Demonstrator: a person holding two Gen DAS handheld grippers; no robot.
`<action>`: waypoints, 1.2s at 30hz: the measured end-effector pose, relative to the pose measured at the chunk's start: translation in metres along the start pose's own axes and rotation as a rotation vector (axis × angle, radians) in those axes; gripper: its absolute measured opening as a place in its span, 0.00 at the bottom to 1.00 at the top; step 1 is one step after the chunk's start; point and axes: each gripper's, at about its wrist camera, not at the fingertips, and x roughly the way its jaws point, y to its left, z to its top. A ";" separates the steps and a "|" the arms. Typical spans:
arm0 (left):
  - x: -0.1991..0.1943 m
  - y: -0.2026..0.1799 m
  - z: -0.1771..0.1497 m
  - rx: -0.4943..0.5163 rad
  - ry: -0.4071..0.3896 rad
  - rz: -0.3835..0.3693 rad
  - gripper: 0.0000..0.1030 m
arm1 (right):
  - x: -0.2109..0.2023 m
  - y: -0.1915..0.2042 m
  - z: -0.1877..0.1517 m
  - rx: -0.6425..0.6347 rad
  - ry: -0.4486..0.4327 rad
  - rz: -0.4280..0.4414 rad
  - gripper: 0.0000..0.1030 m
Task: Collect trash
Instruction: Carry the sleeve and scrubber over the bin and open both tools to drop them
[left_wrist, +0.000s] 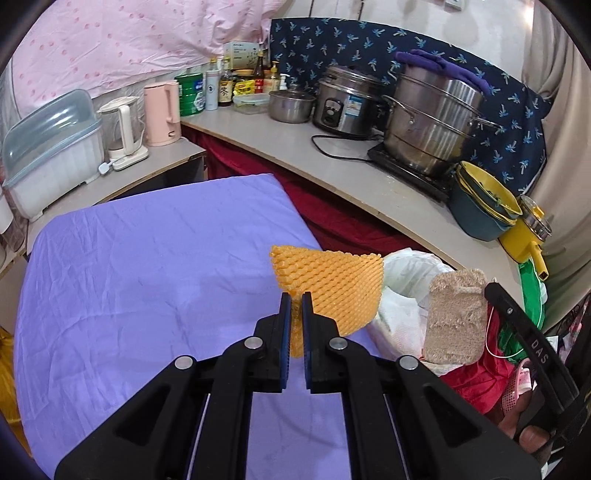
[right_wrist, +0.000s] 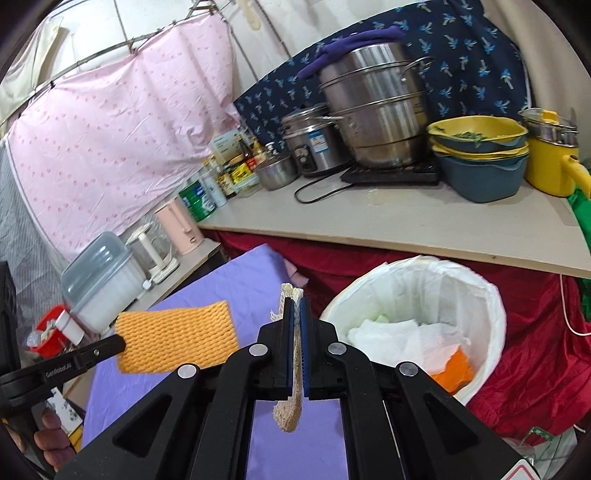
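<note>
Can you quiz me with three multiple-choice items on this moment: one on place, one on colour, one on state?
1. Where is the lined bin?
A. on the counter
B. beside the purple-covered table, below the counter
C. on the table

2. What colour is the foam net in the left gripper?
A. orange
B. green
C. white

3. How is the right gripper?
A. open, empty
B. shut on nothing
C. shut on the beige sponge

Answers: B, its rim sits under the counter edge; A, orange mesh; C, the sponge is pinched between the jaws.

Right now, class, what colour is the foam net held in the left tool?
Orange, a mesh weave. The foam net shows best in the right wrist view.
</note>
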 end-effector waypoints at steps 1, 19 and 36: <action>0.000 -0.005 0.000 0.006 0.001 -0.004 0.05 | -0.002 -0.007 0.003 0.008 -0.008 -0.009 0.04; 0.023 -0.072 -0.006 0.098 0.040 -0.030 0.05 | 0.028 -0.100 0.017 0.125 0.031 -0.124 0.08; 0.069 -0.133 0.000 0.177 0.096 -0.082 0.06 | 0.005 -0.116 0.013 0.122 0.013 -0.149 0.31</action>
